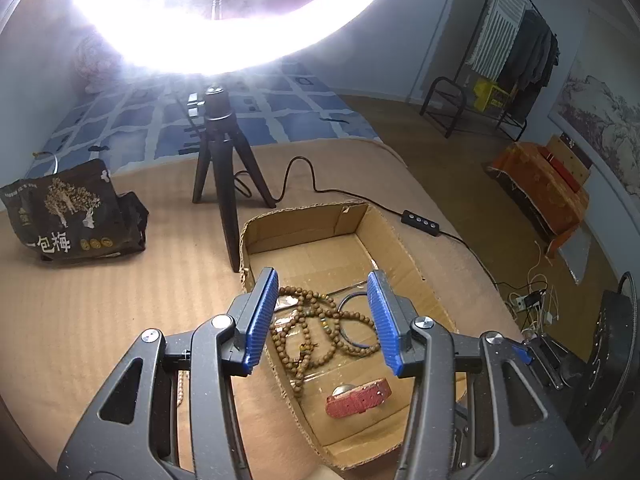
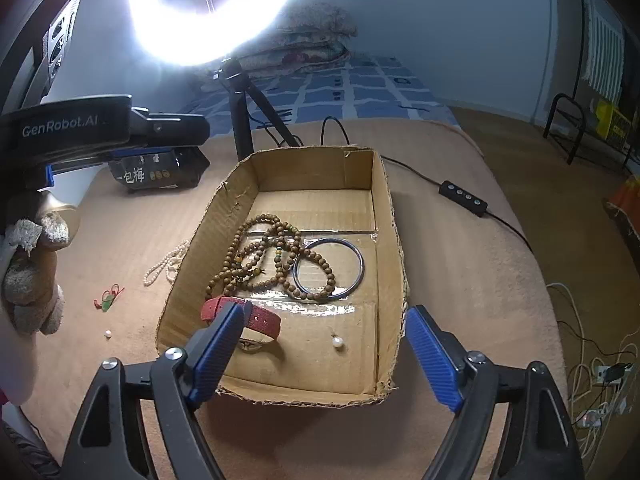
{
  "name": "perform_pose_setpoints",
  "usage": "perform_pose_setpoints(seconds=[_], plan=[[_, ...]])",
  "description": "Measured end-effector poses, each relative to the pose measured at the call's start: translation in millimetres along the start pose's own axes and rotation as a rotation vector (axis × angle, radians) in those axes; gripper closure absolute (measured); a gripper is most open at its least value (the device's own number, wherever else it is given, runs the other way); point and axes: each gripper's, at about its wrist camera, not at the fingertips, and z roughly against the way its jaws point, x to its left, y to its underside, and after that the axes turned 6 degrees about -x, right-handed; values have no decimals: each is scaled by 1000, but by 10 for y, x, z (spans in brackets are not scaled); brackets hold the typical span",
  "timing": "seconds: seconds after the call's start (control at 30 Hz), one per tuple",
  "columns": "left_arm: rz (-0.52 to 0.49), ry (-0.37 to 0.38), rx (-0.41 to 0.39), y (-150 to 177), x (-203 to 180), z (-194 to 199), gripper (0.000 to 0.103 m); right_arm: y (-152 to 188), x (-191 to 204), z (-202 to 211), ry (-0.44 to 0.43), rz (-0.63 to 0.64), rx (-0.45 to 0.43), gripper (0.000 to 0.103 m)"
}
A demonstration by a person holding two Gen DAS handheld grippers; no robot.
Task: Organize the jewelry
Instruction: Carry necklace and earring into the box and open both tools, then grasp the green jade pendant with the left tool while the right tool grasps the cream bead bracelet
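Right-wrist view, left to right. My left tool (image 2: 52, 172) shows at the upper left edge, gloved hand (image 2: 34, 276) below it; from here I cannot tell its jaws. On the beige blanket (image 2: 460, 240), lower left: a red-and-green trinket (image 2: 107, 299), a loose pearl (image 2: 107, 334), then a white pearl strand (image 2: 168, 262) lying just outside the left wall of the cardboard box (image 2: 390, 216). Inside the box: red watch strap (image 2: 244, 314) at the near left, wooden bead string (image 2: 264, 258) in a heap at centre, metal bangle (image 2: 329, 266) touching it on the right, a single pearl (image 2: 338, 343) near the front. My right tool (image 2: 324, 354) hangs over the box's near edge, jaws wide apart, holding nothing.

Left-wrist view: left tool (image 1: 322, 320) also wide open and empty, above the bead string (image 1: 316, 320).

Judgement: three pieces remain outside; the pearl strand is likely next. It sits left of and beyond my right tool, close by the left one. Best approach: come down across the strand where its loops bunch, close gently so the beads do not slip, lift clear over the box wall before release.
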Motion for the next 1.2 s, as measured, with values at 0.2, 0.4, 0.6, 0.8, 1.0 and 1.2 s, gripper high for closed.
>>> perform_pose_setpoints(seconds=[0.2, 0.4, 0.6, 0.8, 1.0, 1.2], plan=[[7, -17, -9, 17, 94, 162, 56, -9, 43, 78, 11, -5, -7, 17], [-2, -46, -23, 57, 254, 424, 56, -56, 114, 239, 24, -7, -36, 14], [-16, -99, -38, 154, 543, 772, 56, -85, 265, 451, 31, 2, -74, 9], [-36, -177, -60, 370, 928, 1128, 44, -65, 457, 591, 23, 18, -99, 5], [-40, -225, -32, 657, 1320, 1340, 44, -60, 674, 680, -8, 36, -110, 5], [-13, -235, -12, 903, 1604, 1471, 44, -81, 923, 693, -52, 42, -117, 5]])
